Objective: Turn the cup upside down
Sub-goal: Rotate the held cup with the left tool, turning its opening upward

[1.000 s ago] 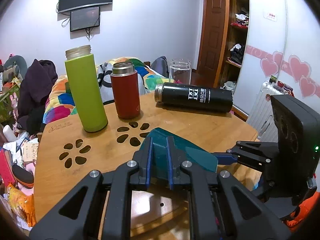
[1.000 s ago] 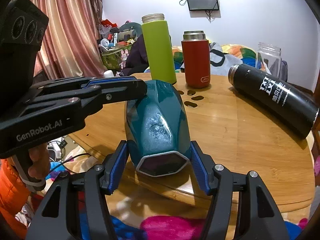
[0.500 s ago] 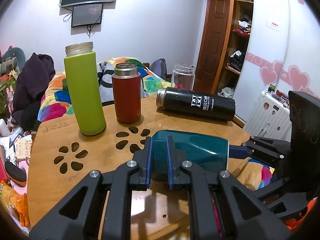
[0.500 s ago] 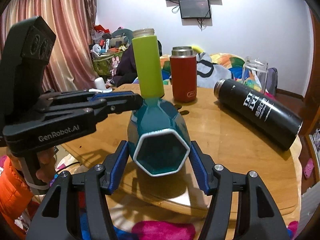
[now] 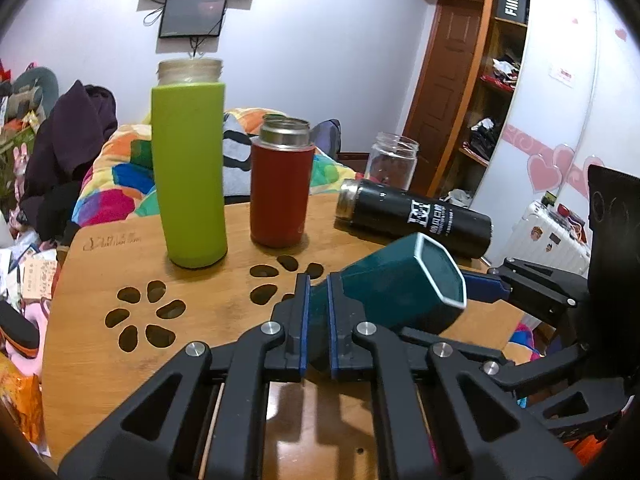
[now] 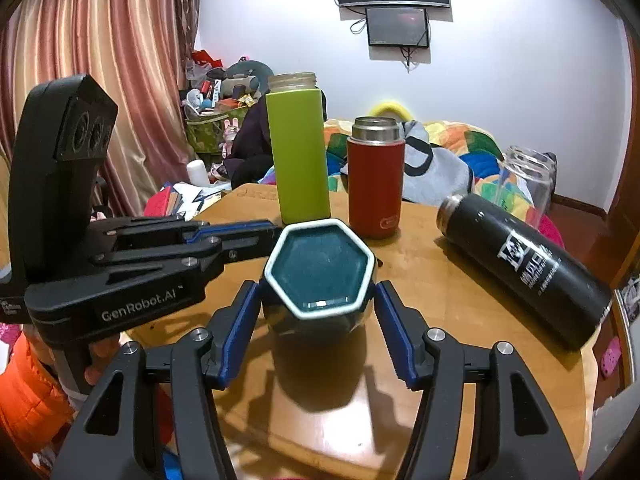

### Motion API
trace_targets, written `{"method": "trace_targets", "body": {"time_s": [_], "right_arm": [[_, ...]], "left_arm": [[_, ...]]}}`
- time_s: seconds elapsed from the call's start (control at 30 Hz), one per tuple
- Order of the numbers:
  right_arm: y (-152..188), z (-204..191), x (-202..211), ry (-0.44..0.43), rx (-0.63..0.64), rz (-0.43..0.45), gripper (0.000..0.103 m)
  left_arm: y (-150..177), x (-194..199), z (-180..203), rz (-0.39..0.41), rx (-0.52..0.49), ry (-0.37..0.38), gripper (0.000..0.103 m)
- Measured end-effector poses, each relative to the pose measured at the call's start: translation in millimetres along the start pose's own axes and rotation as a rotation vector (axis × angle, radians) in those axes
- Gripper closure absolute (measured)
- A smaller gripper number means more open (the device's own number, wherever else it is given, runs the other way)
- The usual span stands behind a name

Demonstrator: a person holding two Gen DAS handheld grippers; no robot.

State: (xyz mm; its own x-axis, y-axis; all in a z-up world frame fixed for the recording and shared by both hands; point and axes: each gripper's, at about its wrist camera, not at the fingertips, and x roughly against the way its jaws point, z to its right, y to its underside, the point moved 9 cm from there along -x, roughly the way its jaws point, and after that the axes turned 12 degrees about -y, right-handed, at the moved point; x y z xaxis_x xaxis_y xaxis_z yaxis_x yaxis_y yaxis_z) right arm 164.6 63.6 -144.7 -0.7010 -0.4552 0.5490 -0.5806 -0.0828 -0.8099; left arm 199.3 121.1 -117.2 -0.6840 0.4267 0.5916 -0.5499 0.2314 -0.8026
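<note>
Clearly the teal hexagonal cup [image 5: 394,292] hangs above the wooden table [image 5: 100,276], its base pinched by the left gripper [image 5: 316,316], long axis tilted, mouth toward three o'clock. Right gripper [image 6: 318,320] brackets the rim, pads apart from it. Green bottle [image 5: 190,168] at eleven, red flask [image 5: 280,184] at twelve, black flask [image 5: 416,216] lying at one.

Wooden table [image 5: 100,280]; green bottle [image 5: 189,168], red flask [image 5: 280,192] upright; black flask [image 5: 412,216] on side.

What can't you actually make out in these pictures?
- Cup base: left view, hidden between the left gripper fingers.
- Whether the right gripper touches the cup: right view, gaps too slim to tell.
- Jar bottom: both views, behind the black bottle.
- Black bottle's small lettering: blurred in both views.
</note>
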Motion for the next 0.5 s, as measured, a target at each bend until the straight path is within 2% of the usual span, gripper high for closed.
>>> {"method": "trace_targets", "body": {"time_s": [0.33, 0.5], "right_arm": [[-2, -2, -9, -0.024, 0.028, -0.008, 0.049], [-4, -3, -1, -0.046, 0.014, -0.011, 0.048]], "left_arm": [[5, -6, -6, -0.019, 0.026, -0.002, 0.099], [3, 7, -8, 0.005, 0.040, -0.034, 0.099]]}}
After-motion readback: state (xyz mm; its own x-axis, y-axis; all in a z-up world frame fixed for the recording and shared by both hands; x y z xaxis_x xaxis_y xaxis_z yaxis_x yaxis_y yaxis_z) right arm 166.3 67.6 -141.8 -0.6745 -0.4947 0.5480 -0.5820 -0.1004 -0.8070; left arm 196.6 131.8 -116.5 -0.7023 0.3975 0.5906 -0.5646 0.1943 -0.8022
